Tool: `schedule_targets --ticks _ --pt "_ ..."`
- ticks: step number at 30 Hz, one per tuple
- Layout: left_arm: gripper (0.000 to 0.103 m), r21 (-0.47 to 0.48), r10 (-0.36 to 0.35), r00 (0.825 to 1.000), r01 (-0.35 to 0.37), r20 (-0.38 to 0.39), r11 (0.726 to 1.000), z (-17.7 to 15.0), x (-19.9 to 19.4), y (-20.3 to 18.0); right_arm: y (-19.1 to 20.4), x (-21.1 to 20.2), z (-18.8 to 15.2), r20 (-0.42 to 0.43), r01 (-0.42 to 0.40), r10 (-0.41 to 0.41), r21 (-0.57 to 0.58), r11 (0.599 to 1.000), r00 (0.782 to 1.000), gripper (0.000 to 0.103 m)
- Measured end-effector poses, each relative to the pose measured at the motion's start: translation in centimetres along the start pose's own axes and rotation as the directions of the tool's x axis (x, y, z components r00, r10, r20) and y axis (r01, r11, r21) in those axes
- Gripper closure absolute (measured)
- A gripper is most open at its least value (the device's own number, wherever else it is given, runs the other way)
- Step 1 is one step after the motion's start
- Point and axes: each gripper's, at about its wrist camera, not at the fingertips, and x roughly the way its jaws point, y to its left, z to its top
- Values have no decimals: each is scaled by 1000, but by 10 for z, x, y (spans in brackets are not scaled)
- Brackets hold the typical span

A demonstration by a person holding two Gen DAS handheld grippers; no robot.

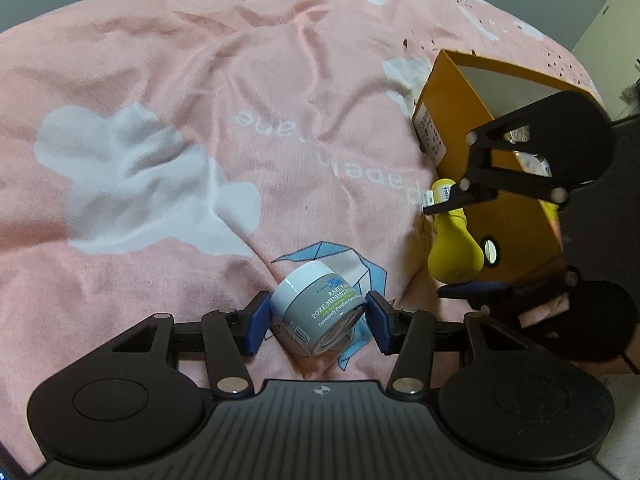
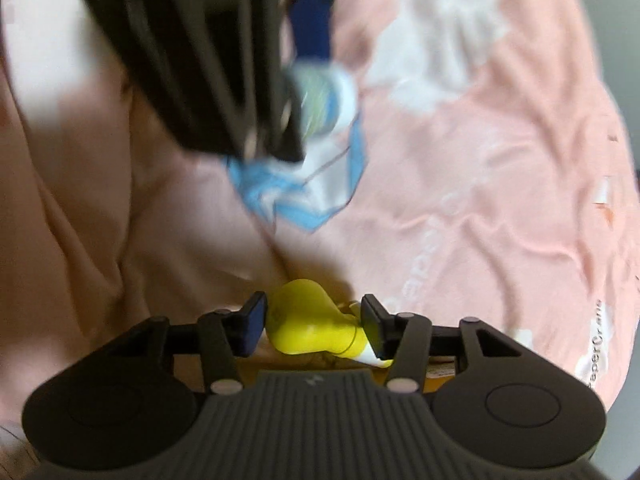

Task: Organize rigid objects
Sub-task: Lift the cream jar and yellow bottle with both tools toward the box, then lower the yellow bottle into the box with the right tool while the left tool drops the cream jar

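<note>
A small grey-blue cream jar (image 1: 316,312) with a white lid lies tilted on the pink bedspread between the blue pads of my left gripper (image 1: 318,316); the pads touch its sides. It shows blurred in the right wrist view (image 2: 328,100), beside the left gripper's dark body (image 2: 208,60). A yellow pear-shaped bottle (image 1: 454,252) sits between the fingers of my right gripper (image 1: 434,250), right by the orange box (image 1: 516,204). In the right wrist view the bottle (image 2: 308,328) fills the gap between the pads of the right gripper (image 2: 314,320).
The pink bedspread (image 1: 200,80) is wrinkled, with white cloud and blue crane prints. The orange cardboard box is open at the top and holds small items. A dark floor lies beyond the bed's right edge.
</note>
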Motion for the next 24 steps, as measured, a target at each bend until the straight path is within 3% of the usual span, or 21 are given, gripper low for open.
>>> schedule_targets --ticks 5,12,17,24 --pt "45 -5 8 999 -8 34 1000 4 -11 -4 0 -38 0 110 93 -107 124 988 988 52" --pt "45 40 -22 993 17 113 999 20 -34 -29 -10 -93 -27 176 220 -275 276 936 945 52" --pt "45 102 -75 984 59 160 993 38 -45 -58 -15 -132 -61 143 278 -352 377 884 925 52" --pt "45 246 -180 966 131 185 960 64 -47 -123 -16 -131 -117 -7 357 -407 495 792 913 52"
